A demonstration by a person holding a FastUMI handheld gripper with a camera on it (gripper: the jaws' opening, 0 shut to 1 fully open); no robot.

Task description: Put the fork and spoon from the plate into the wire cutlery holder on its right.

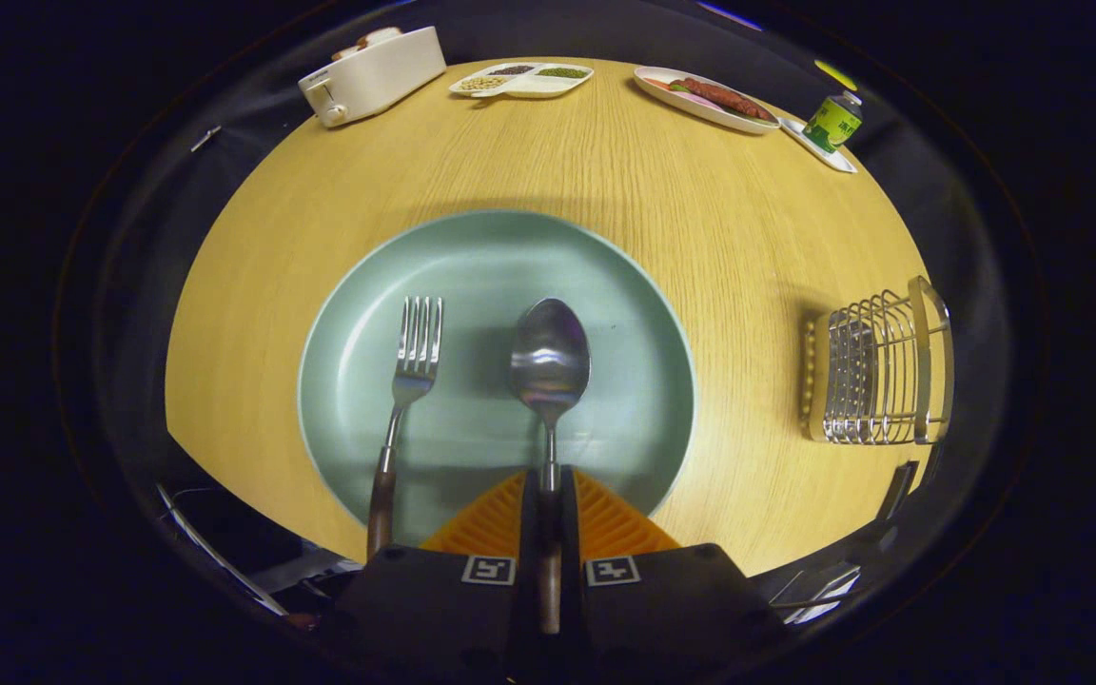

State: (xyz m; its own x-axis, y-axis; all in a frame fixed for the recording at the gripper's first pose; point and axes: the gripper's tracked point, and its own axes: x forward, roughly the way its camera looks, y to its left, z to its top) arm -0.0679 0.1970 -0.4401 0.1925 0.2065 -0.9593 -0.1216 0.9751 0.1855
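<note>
Green plate (496, 257) holds fork (407, 381) — gripper (549, 518) clamps spoon (549, 366) handle.

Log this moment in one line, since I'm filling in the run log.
gripper: shut on spoon handle | spoon: bowl over plate | fork: on plate | cutlery holder: right of plate

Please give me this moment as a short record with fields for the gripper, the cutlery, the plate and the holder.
gripper: jaws shut on the spoon's handle
spoon: bowl on the plate, just ahead of the jaws
fork: on the plate, beside the spoon, untouched
plate: on the wooden table
wire cutlery holder: beside the plate, nothing seen inside
</note>
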